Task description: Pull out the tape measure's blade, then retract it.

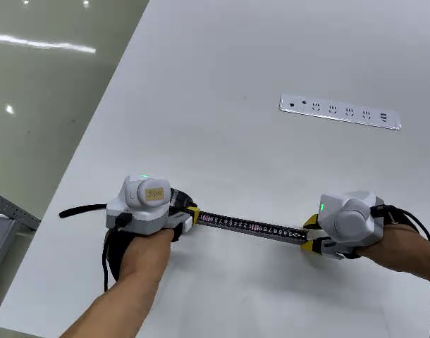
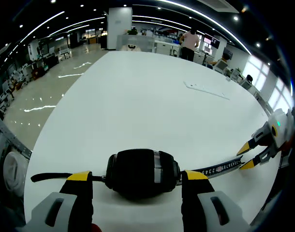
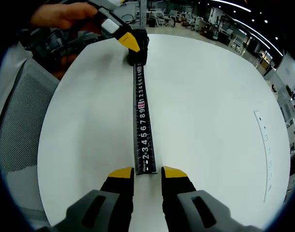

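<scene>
Black tape measure (image 2: pixel 141 173) sat clamped between left gripper (image 2: pixel 138 176) jaws; right gripper (image 3: pixel 147 172) jaws pinched its blade (image 3: pixel 143 116) tip; extension apparently underway; next, guiding it back slowly.

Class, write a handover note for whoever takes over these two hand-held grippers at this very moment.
Left hand-held gripper: shut on the tape measure case, low over the white table.
Right hand-held gripper: appears shut on the free end of the blade.
Done: blade is pulled out and stretched straight between the two grippers.
Left: let the blade retract into the case.
</scene>
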Tool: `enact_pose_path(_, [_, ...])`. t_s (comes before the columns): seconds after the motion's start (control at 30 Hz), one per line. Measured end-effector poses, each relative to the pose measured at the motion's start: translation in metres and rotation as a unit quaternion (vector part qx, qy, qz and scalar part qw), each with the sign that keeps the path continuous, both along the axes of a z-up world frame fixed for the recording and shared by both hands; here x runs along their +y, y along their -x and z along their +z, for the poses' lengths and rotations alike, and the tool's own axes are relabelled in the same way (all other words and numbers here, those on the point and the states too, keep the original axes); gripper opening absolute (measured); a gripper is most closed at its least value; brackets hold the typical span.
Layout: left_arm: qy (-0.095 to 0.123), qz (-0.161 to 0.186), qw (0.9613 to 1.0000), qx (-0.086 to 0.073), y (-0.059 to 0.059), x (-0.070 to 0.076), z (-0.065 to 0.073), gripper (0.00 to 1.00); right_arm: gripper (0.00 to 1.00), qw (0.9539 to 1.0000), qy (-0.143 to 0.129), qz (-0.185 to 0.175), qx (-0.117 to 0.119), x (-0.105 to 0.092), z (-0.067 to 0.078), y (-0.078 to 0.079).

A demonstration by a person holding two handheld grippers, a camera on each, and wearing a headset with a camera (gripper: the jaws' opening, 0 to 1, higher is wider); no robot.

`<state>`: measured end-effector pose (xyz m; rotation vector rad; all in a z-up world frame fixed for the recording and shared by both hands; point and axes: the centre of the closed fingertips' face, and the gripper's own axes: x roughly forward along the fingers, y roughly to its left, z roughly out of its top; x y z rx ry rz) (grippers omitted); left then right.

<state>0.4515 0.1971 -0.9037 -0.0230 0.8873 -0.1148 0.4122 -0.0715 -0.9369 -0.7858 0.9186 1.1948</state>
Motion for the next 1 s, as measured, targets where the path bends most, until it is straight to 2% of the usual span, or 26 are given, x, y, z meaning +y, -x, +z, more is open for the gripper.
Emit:
enact_pose_path(0.23, [0.002, -0.001, 1.0000, -0.004, -0.0031, -0.0022, 0.0006, 0.69, 0.16, 0.9999, -0.001, 0.011, 0.001, 0.0000, -0.0018, -0.0002])
enact_pose_path(0.63, [0.003, -0.011, 0.9999, -0.010, -0.0046, -0.0062, 0.0013, 0.64, 0.15, 0.9999, -0.001, 0.016, 0.003, 0.0004, -0.0025, -0.0012])
enact_pose_path(0.73, [0.006, -0.018, 0.9997, -0.013, -0.0046, -0.0095, 0.0016, 0.60, 0.15, 0.9999, -0.002, 0.014, 0.004, 0.0001, -0.0027, -0.0013])
enact_pose_path(1.0, [0.004, -0.021, 0.9997, -0.013, -0.0042, -0.0098, 0.0011, 0.60, 0.14, 0.9998, 0.000, 0.019, 0.001, -0.0002, -0.0030, -0.0013])
